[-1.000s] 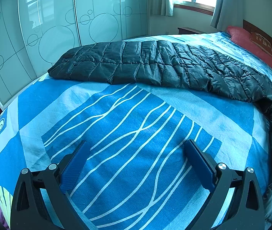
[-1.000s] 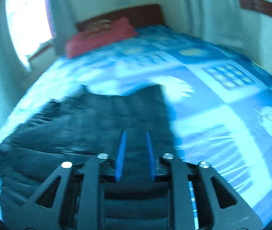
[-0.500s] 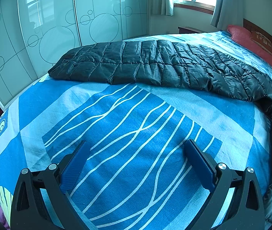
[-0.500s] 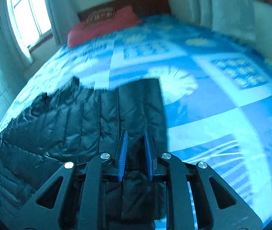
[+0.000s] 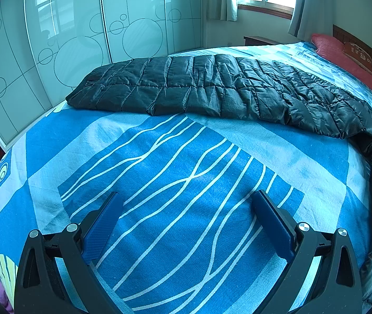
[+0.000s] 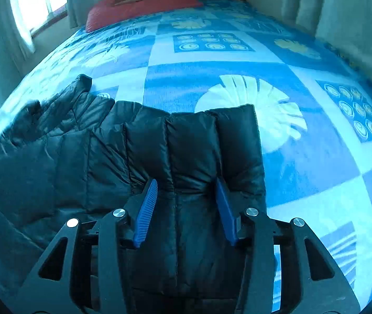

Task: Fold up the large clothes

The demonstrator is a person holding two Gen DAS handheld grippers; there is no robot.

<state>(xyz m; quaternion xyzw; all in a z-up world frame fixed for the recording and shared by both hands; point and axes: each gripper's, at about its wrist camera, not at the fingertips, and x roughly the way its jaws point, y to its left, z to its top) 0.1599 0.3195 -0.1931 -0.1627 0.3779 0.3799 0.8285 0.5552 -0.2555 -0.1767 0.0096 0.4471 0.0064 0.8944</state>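
The black quilted jacket lies stretched across the blue patterned bed, one long section running flat toward the wardrobe side, the rest curving down the right edge of the left view. Left tongs gape wide over bare bedspread, holding nothing, well apart from the garment. Right tongs sit low over the jacket's squared-off end, fingers partly apart with puffy fabric bulging between them; whether they grip it, I cannot tell. Progress looks early: possibly one lengthwise fold is in, but the jacket is long and sprawling, with the compacting folds left to do.
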